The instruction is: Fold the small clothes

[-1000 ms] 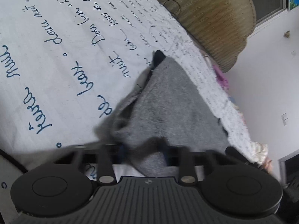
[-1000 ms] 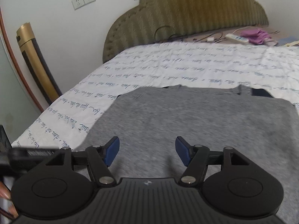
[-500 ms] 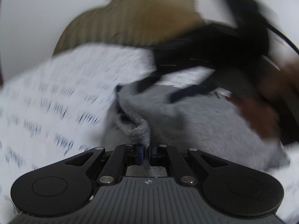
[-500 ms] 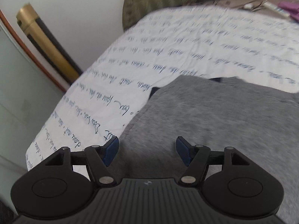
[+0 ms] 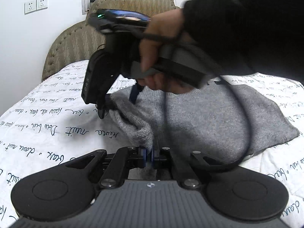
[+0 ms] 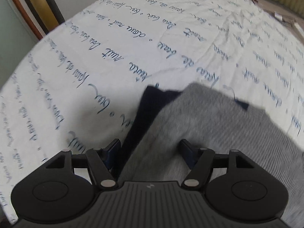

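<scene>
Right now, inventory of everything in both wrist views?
grey garment: 1, grey knit with dark navy edge, spread on the bed, one corner lifted
bedsheet: 1, white with blue script, covers the bed
headboard: 1, tan, quilted, behind the bed
wall sockets: 2, white, wall upper left
left tool: 1, black, shut on the garment's corner
right tool: 1, black with blue pads, open over the garment's far edge
hand: 1, dark sleeve, holds the right tool

Script-printed bedsheet point(image 5: 47, 133); grey sweater point(image 5: 218, 117) on top
</scene>
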